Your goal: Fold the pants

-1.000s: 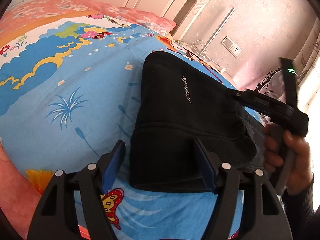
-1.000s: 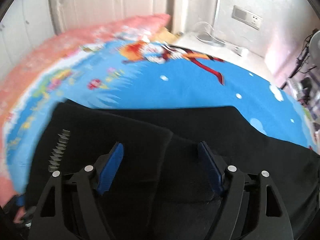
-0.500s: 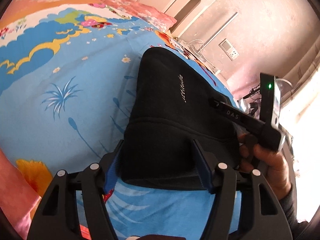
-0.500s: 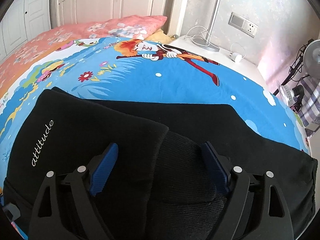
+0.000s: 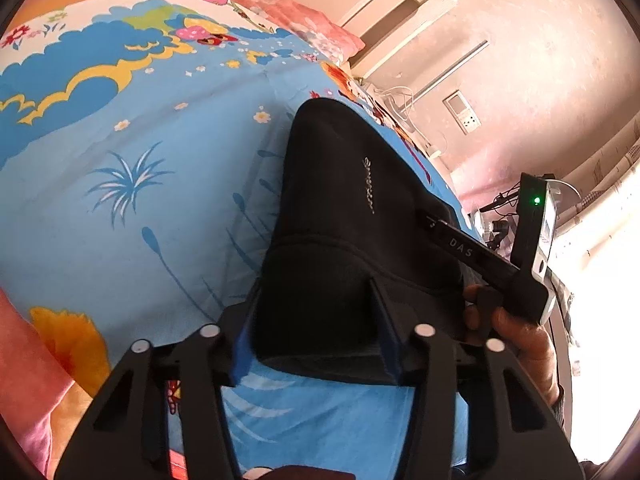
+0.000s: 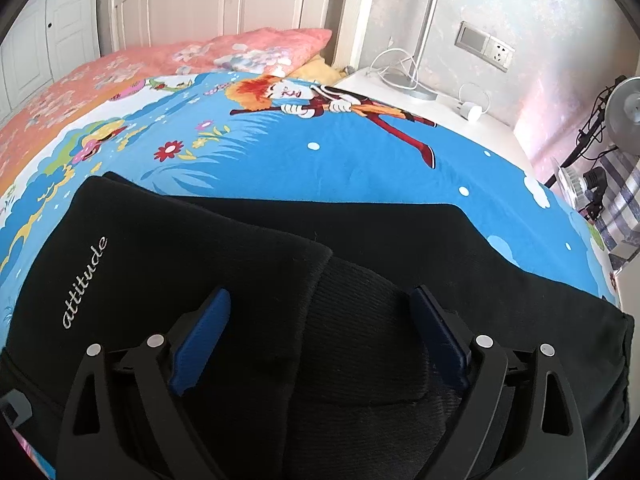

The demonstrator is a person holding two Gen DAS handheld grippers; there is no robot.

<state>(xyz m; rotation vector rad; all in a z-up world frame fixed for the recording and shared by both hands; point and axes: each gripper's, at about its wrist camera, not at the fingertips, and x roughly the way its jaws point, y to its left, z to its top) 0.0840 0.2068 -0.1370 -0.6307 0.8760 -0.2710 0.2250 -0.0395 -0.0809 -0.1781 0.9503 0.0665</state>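
Fingers of the left gripper (image 5: 316,332) stand spread, unclenched, straddling the near folded edge of the black pants (image 5: 352,216) on the bed (image 5: 120,200); fingers of the right gripper (image 6: 320,336) are likewise released, the ribbed waistband between them. To fold well, each should likely pinch every layer squarely before lifting, keeping edges aligned.

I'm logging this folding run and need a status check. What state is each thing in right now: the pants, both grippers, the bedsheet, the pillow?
pants: folded over, lying flat on the bed
left gripper: open, fingers either side of the folded end
right gripper: open, above the pants
bedsheet: spread smooth
pillow: lying at the headboard
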